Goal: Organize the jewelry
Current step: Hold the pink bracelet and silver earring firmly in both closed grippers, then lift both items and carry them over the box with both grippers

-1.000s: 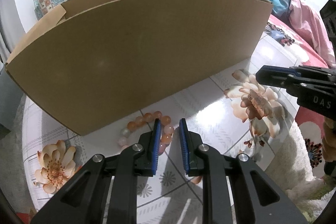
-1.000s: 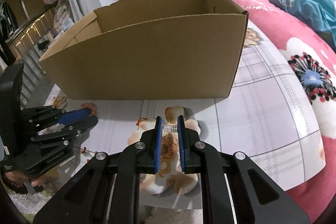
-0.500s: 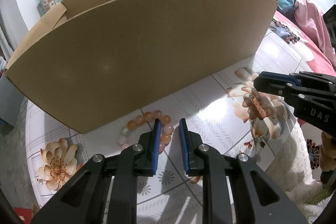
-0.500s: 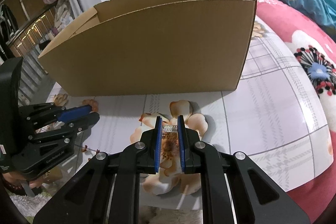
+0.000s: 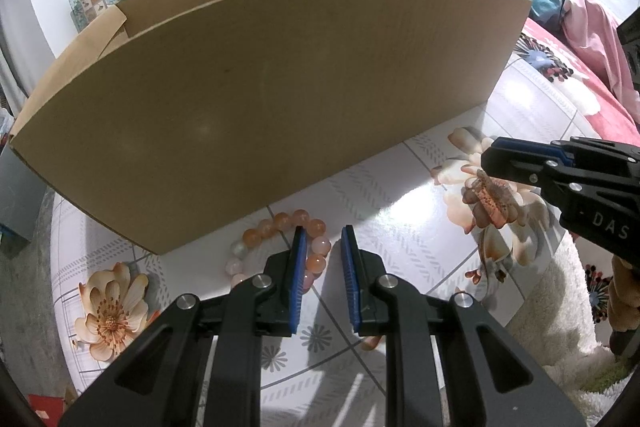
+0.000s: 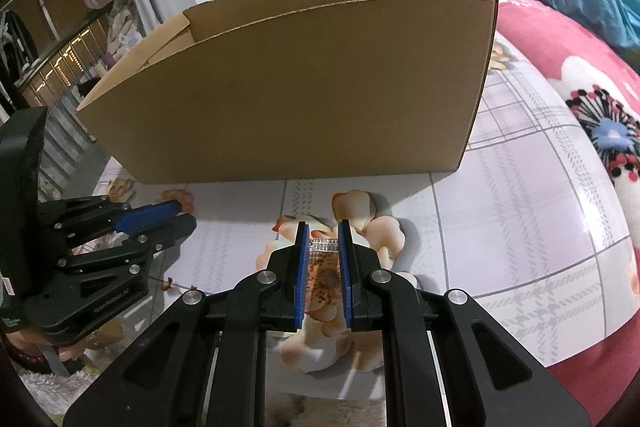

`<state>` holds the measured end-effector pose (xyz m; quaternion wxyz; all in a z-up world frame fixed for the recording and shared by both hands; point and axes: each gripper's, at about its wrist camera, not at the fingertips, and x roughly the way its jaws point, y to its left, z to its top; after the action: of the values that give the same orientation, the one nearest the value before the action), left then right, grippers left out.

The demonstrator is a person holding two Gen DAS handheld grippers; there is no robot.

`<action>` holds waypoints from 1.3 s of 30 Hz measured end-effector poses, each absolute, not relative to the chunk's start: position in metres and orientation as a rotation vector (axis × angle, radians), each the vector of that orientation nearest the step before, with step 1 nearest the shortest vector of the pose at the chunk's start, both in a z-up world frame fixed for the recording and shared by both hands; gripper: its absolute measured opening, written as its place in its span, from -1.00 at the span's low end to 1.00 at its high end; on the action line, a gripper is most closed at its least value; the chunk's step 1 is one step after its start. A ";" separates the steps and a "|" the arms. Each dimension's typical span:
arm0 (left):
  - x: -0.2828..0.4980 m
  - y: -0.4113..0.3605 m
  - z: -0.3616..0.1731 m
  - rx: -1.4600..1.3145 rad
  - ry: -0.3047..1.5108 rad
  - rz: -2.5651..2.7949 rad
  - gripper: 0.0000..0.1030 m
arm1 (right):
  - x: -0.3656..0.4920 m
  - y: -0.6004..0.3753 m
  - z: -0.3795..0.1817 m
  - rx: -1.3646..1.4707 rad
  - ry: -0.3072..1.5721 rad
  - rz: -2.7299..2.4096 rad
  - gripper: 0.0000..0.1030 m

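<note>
Still in front of the cardboard box (image 6: 304, 87), the right gripper (image 6: 324, 247) pinches a silver ring (image 6: 325, 245), while only the left-wrist view shows the left gripper (image 5: 323, 247) narrowly parted, empty, over a peach bead bracelet (image 5: 280, 239).

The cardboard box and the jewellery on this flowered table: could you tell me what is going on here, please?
A person holds a pair of tongs in each hand over the white flower-printed table. The right tongs are shut on a small silver ring, just in front of the large open brown cardboard box. The left tongs hover, holding nothing, above a peach and pink beaded bracelet lying beside the box.
</note>
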<state>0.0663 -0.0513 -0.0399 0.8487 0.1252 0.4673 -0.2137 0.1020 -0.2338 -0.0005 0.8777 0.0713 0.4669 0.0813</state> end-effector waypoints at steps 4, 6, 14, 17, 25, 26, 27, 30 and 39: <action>0.066 -0.052 -0.040 0.264 0.984 -0.451 -0.67 | 0.103 -0.232 0.000 0.152 0.972 0.173 -0.76; 0.066 -0.052 -0.040 0.264 0.985 -0.450 -0.67 | 0.102 -0.231 0.001 0.154 0.971 0.174 -0.76; 0.067 -0.052 -0.040 0.267 0.985 -0.450 -0.67 | 0.101 -0.230 0.002 0.160 0.965 0.177 -0.76; 0.067 -0.052 -0.039 0.266 0.985 -0.450 -0.67 | 0.100 -0.229 0.003 0.161 0.961 0.178 -0.76; 0.066 -0.049 -0.039 0.250 0.981 -0.455 -0.81 | 0.098 -0.229 0.008 0.165 0.947 0.178 -0.76; 0.066 -0.047 -0.038 0.241 0.975 -0.458 -0.81 | 0.098 -0.229 0.010 0.165 0.942 0.178 -0.76; 0.066 -0.045 -0.037 0.236 0.970 -0.460 -0.81 | 0.097 -0.230 0.011 0.166 0.939 0.177 -0.76; 0.063 -0.034 -0.026 0.207 0.932 -0.478 -0.81 | 0.096 -0.231 0.017 0.173 0.925 0.182 -0.76; 0.054 0.011 0.020 0.043 0.876 -0.601 -0.82 | 0.096 -0.236 0.056 0.233 0.838 0.241 -0.76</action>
<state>0.0543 0.0111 0.0204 0.8619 0.0203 0.4178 -0.2866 0.0964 -0.2358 0.0557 0.9000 0.1127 0.4047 0.1162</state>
